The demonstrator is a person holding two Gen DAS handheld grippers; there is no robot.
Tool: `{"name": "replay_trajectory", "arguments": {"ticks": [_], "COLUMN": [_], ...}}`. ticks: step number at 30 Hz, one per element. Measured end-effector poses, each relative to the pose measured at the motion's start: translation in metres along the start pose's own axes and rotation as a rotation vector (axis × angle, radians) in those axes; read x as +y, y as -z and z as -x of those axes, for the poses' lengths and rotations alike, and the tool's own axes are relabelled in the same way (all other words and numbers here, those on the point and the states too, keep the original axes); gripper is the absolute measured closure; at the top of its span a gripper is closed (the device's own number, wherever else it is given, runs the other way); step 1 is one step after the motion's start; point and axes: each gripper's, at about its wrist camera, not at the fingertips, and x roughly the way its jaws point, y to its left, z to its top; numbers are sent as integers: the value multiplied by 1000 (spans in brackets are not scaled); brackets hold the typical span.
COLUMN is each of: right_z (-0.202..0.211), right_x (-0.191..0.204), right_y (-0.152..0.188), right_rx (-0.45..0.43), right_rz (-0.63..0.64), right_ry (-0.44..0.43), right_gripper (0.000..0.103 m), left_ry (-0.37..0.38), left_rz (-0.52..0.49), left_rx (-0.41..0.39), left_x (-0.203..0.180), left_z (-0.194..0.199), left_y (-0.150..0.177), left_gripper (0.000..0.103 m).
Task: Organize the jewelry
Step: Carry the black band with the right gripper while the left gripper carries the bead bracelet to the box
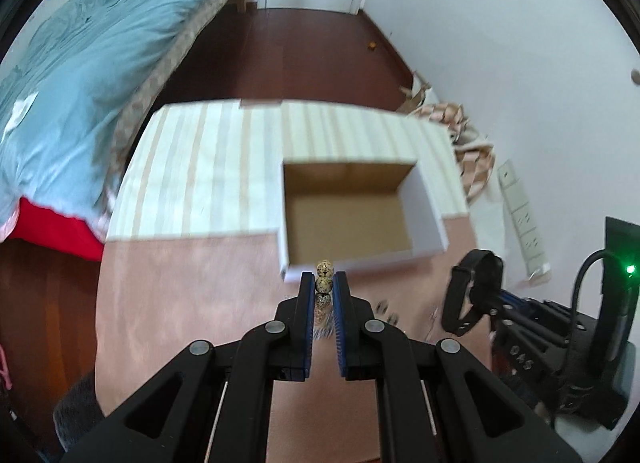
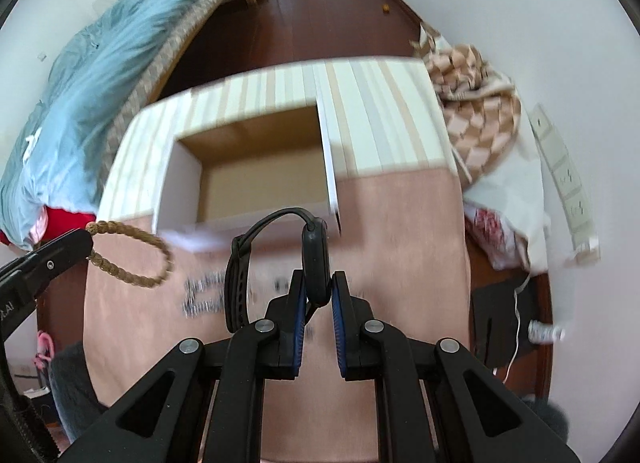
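Note:
My left gripper (image 1: pixel 324 283) is shut on a speckled tan bead bracelet (image 1: pixel 324 277), held just in front of the near wall of an open cardboard box (image 1: pixel 348 219). In the right wrist view the bracelet (image 2: pixel 132 255) hangs as a loop from the left gripper's tip at the left edge. My right gripper (image 2: pixel 318 283) is shut on a black wristwatch (image 2: pixel 316 263); its strap (image 2: pixel 236 283) loops off to the left. The watch (image 1: pixel 476 291) also shows at the right in the left wrist view. The box (image 2: pixel 248 179) is open and looks empty.
The box sits in a striped white-and-beige lid or tray (image 1: pixel 208 167) on a pink table (image 1: pixel 180 295). A bed with a blue duvet (image 1: pixel 80 75) lies to the left. A checked blanket (image 2: pixel 476 119) and a power strip (image 2: pixel 560 167) lie to the right.

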Motion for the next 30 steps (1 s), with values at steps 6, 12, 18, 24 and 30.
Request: {"name": "replay_trajectory", "arguments": {"ticks": [6, 12, 18, 24, 30], "right_z": [-22, -71, -106, -106, -84], "right_x": [14, 23, 35, 37, 39], "right_y": [-56, -87, -95, -102, -101], "right_rx": [4, 103, 167, 164, 122], "right_rz": [54, 103, 173, 176, 156], "right_ry": [-2, -3, 39, 26, 35], "right_gripper": [90, 90, 89, 39, 13], "left_ry": [61, 54, 27, -20, -83], "left_rz": [50, 49, 44, 64, 67], "left_rx": [51, 119, 191, 196, 135], "left_x": [5, 14, 27, 33, 41], "left_z": [-38, -84, -120, -120, -100], "left_y": [-45, -65, -71, -77, -79], "left_gripper": [97, 97, 96, 82, 28]}}
